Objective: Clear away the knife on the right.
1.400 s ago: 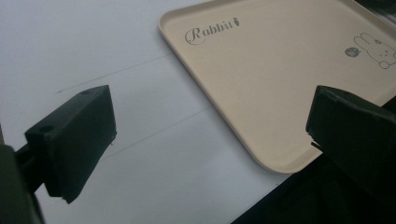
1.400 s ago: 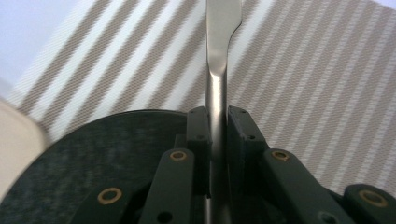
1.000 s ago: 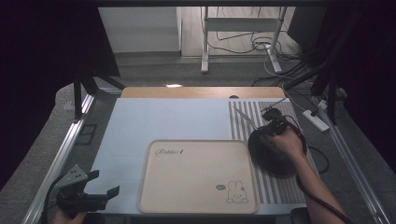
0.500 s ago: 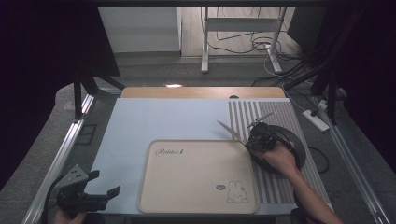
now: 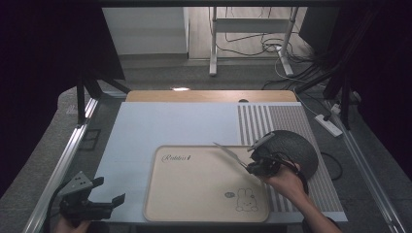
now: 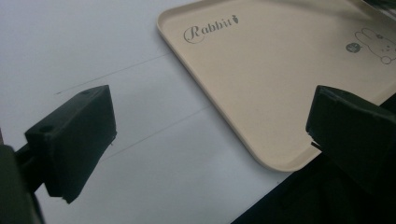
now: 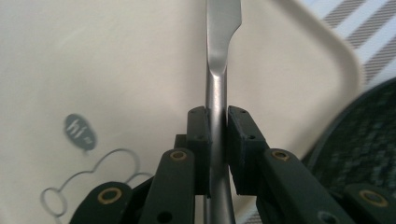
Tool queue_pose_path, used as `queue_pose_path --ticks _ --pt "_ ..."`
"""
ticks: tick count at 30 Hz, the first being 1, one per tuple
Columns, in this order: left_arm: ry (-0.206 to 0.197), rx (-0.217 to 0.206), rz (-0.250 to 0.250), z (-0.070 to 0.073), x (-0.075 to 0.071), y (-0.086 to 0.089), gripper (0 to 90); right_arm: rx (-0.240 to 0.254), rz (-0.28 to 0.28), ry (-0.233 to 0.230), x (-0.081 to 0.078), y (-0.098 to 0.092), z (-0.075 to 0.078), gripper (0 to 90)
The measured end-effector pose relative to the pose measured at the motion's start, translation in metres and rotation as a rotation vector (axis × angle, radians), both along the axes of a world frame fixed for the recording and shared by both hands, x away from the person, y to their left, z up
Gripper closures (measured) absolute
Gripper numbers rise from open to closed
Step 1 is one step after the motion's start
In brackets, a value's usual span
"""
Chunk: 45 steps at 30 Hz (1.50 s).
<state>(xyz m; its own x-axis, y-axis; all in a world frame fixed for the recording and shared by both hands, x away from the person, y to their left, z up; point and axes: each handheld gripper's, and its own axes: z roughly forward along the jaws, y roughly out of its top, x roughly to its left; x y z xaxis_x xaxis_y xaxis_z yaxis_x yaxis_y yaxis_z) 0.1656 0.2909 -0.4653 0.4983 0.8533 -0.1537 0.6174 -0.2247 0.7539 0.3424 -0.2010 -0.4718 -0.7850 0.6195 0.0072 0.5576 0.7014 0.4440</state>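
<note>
My right gripper (image 5: 253,166) is shut on a slim metal utensil (image 5: 230,154) and holds it over the right part of the beige rabbit tray (image 5: 194,191). In the right gripper view the pads clamp the utensil's shaft (image 7: 217,84), and its flat end points away across the tray (image 7: 116,56). My left gripper (image 5: 108,191) rests at the table's front left corner, jaws open with nothing between them. In the left gripper view the left gripper (image 6: 212,126) frames the tray's near corner (image 6: 280,70) and the white mat.
A dark round woven mat (image 5: 294,145) lies just right of the tray on a grey striped placemat (image 5: 272,119). A white mat (image 5: 160,126) covers the table's left and middle. A power strip (image 5: 329,124) and cables lie off the right edge.
My right gripper has carried the utensil leftward, from above the dark round mat to above the tray's right side. The left gripper has stayed put.
</note>
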Motion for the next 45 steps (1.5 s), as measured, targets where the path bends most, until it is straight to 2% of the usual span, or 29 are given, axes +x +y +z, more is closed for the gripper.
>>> queue_pose_path --ticks 8,15,17,18,20,21,22,25,26,28,30,31,33,35,37,40,41,42,43,45 --pt "-0.001 0.001 -0.002 0.0 0.0 0.0 2.6 -0.02 0.043 0.021 -0.025 0.017 -0.006 80.0" --pt "0.0 0.002 -0.001 0.0 0.0 0.0 2.6 -0.061 0.071 0.048 -0.031 0.025 -0.018 80.0" --pt "0.001 0.002 -0.001 0.0 0.0 0.0 2.6 -0.078 0.081 0.069 -0.033 0.029 -0.023 79.9" --pt "0.001 0.003 -0.001 0.0 0.0 0.0 2.6 -0.093 0.094 0.093 -0.033 0.031 -0.026 79.5" --pt "0.001 0.003 -0.001 0.0 0.0 0.0 2.6 -0.089 0.111 0.091 -0.034 0.033 -0.026 78.8" --pt "0.002 0.003 -0.001 0.0 0.0 0.0 2.6 -0.076 0.113 0.092 -0.034 0.033 -0.026 75.2" --pt "0.001 0.003 -0.001 0.0 0.0 0.0 2.6 -0.055 0.111 0.102 -0.032 0.032 -0.025 70.1" --pt "0.004 0.005 -0.002 0.0 0.001 -0.001 2.6 -0.002 0.116 0.1 -0.027 0.033 -0.017 64.6" --pt "0.005 0.005 -0.001 0.0 0.001 -0.001 2.6 0.016 0.136 0.105 -0.026 0.036 -0.013 65.5" --pt "0.005 0.005 0.0 0.0 0.001 -0.001 2.6 0.024 0.193 0.083 -0.027 0.046 -0.008 76.1" --pt "0.006 0.007 0.0 0.0 0.001 -0.001 2.6 -0.007 0.265 0.048 -0.028 0.061 -0.005 87.2" --pt "0.007 0.008 0.0 0.0 0.001 -0.001 2.6 -0.026 0.299 0.035 -0.028 0.069 -0.006 89.8" --pt "0.01 0.007 0.001 0.0 0.002 -0.001 2.6 -0.064 0.347 0.022 -0.025 0.086 -0.011 89.9" --pt "0.011 0.002 0.002 -0.001 0.002 0.0 2.6 -0.114 0.371 -0.009 -0.021 0.099 -0.02 89.9" --pt "0.01 0.0 0.002 -0.001 0.002 0.0 2.6 -0.138 0.366 -0.018 -0.017 0.104 -0.03 89.9" --pt "0.008 0.005 0.0 0.0 0.001 0.0 2.6 -0.139 0.337 -0.042 -0.009 0.099 -0.032 90.0" --pt "0.006 0.005 -0.001 0.0 0.001 0.0 2.6 -0.179 0.319 -0.076 -0.007 0.095 -0.031 90.0" --pt "0.004 0.006 -0.002 0.0 0.001 -0.001 2.6 -0.191 0.309 -0.086 -0.005 0.092 -0.031 90.0" --pt "0.004 0.006 -0.002 0.0 0.001 -0.001 2.6 -0.192 0.284 -0.074 -0.001 0.087 -0.031 90.0" --pt "0.003 0.005 -0.004 0.0 0.001 0.0 2.6 -0.165 0.243 -0.051 0.005 0.078 -0.03 90.0"
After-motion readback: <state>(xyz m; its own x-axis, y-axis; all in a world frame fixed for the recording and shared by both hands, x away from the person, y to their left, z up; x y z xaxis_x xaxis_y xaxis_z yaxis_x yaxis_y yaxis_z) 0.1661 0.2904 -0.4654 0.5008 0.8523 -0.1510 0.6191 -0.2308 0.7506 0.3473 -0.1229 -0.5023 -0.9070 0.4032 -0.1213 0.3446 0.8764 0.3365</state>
